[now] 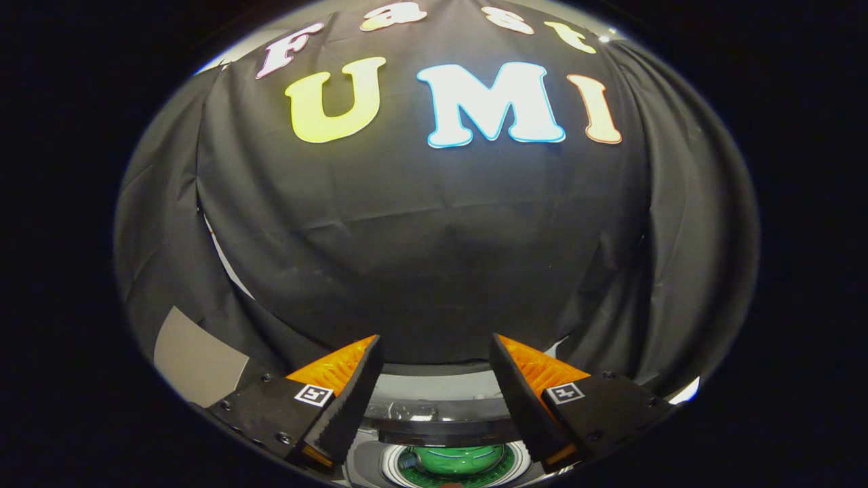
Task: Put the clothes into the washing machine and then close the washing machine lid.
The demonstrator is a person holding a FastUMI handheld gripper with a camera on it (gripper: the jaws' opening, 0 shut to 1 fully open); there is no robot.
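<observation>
Tongs (434,379) sit spread wide in my gripper view, both fingers apart with nothing pinched between them. Far beyond them I see the booth's black cloth wall (420,237), draped and creased, taking up most of what lies ahead. Near and low, between the two fingers, I can make out the washing machine (441,407): a pale curved rim with a dark band across it. Lower still, just under the gap between the fingers, sits its round opening (454,462), ringed in white, with something green inside it; I cannot tell whether that green is clothing or part of the drum. A grey flat patch (196,362) shows to the left, near the left finger.
</observation>
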